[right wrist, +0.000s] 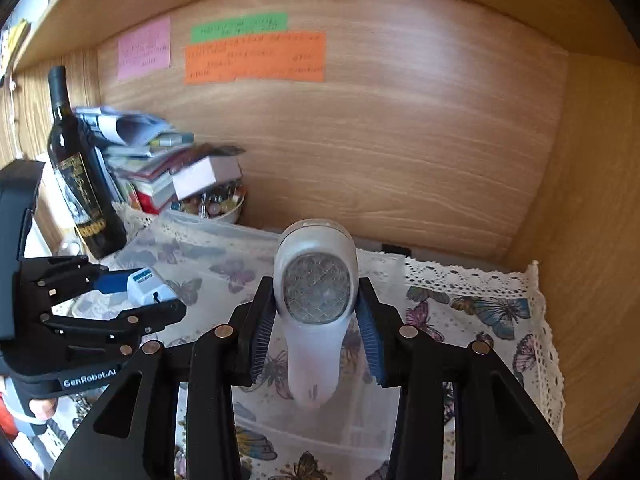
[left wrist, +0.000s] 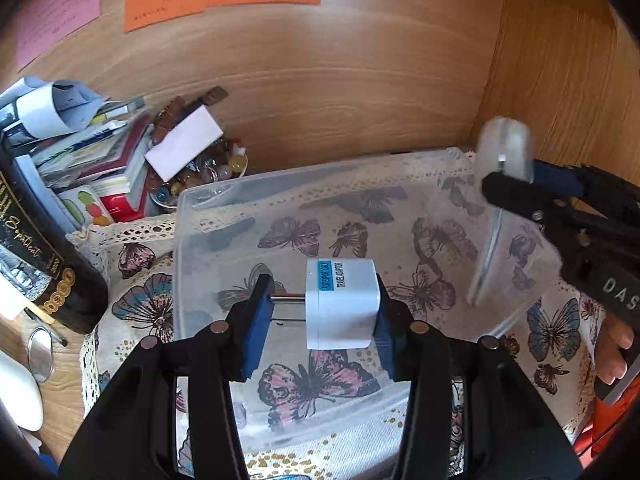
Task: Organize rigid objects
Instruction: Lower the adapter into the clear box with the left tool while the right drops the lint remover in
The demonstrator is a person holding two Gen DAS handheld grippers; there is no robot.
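Left hand-held gripper [left wrist: 320, 312] pinches a white plug adapter [left wrist: 340, 304]; right hand-held gripper [right wrist: 316, 328] clamps a lint shaver [right wrist: 316, 300]

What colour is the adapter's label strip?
Blue, on the white travel adapter held by the left gripper; left wrist view.

Left gripper [left wrist: 320, 316]: black frame, blue pads, white adapter [left wrist: 340, 304] with a blue label between fingers. Right gripper [right wrist: 316, 320]: same black/blue, pale grey-white lint shaver [right wrist: 316, 300] with silver mesh foil between fingers. Below both: clear bin [left wrist: 192, 216], cream cloth [right wrist: 480, 312] with pink/blue butterfly print and lace edge.
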